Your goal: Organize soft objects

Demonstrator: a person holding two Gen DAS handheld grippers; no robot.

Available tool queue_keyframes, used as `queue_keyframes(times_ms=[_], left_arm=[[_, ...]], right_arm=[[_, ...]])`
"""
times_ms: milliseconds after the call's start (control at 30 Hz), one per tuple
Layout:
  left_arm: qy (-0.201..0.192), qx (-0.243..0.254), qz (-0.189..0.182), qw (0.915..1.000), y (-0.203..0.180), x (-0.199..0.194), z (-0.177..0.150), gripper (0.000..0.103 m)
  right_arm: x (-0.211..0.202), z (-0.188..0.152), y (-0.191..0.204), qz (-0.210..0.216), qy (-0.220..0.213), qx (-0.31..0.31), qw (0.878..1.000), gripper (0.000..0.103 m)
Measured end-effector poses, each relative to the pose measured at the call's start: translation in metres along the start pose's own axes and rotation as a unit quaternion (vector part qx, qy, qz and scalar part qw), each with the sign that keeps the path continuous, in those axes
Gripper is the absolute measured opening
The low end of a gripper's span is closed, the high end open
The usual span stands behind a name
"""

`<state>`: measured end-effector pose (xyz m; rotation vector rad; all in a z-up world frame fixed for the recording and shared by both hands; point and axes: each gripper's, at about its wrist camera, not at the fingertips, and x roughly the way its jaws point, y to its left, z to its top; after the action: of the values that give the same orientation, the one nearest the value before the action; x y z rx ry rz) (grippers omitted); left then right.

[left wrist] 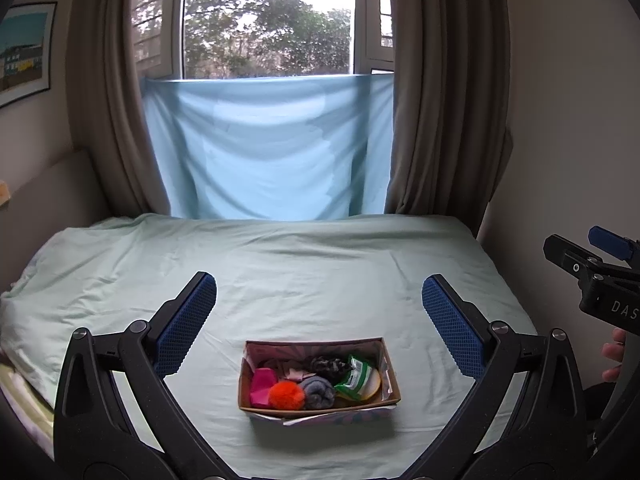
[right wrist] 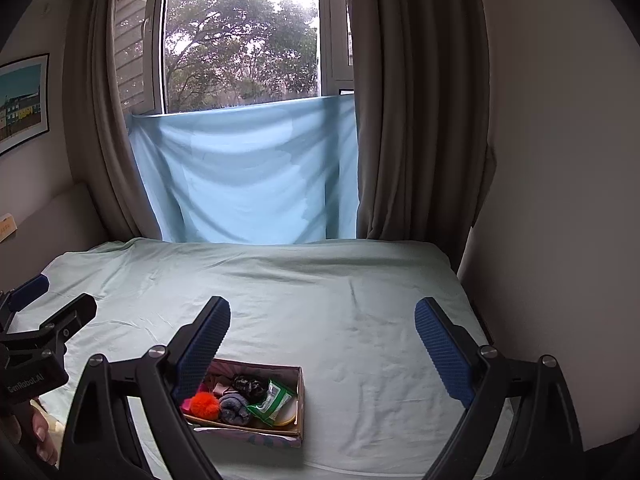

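A small cardboard box (left wrist: 390, 372) sits on the pale green bed sheet, also in the right wrist view (right wrist: 301, 396). It holds an orange pom-pom (left wrist: 285, 396), a pink cloth (left wrist: 262, 386), a grey rolled sock (left wrist: 318, 391), a dark scrunchie (left wrist: 328, 365) and a green-white packet (left wrist: 356, 376). My left gripper (left wrist: 319, 304) is open and empty, raised above and in front of the box. My right gripper (right wrist: 322, 326) is open and empty, raised to the right of the box; its left finger hides the box's left end.
The bed (left wrist: 300, 272) spreads wide around the box. A blue cloth (left wrist: 268, 148) hangs under the window between brown curtains (left wrist: 440, 100). A wall runs close on the right (right wrist: 560, 200), and a headboard (left wrist: 48, 192) on the left.
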<state>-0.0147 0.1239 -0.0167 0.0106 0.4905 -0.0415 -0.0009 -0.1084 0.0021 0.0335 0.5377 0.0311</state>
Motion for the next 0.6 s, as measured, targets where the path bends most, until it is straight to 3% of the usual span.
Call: queue_keyframes(times_ms=[600], left_arm=[[-0.012,-0.001,-0.002,0.9999,-0.0027,-0.001,0.0003,0.103]], right_arm=[[-0.0041,0.0067,-0.0039,-0.007,-0.008,0.001,1.0,0.092]])
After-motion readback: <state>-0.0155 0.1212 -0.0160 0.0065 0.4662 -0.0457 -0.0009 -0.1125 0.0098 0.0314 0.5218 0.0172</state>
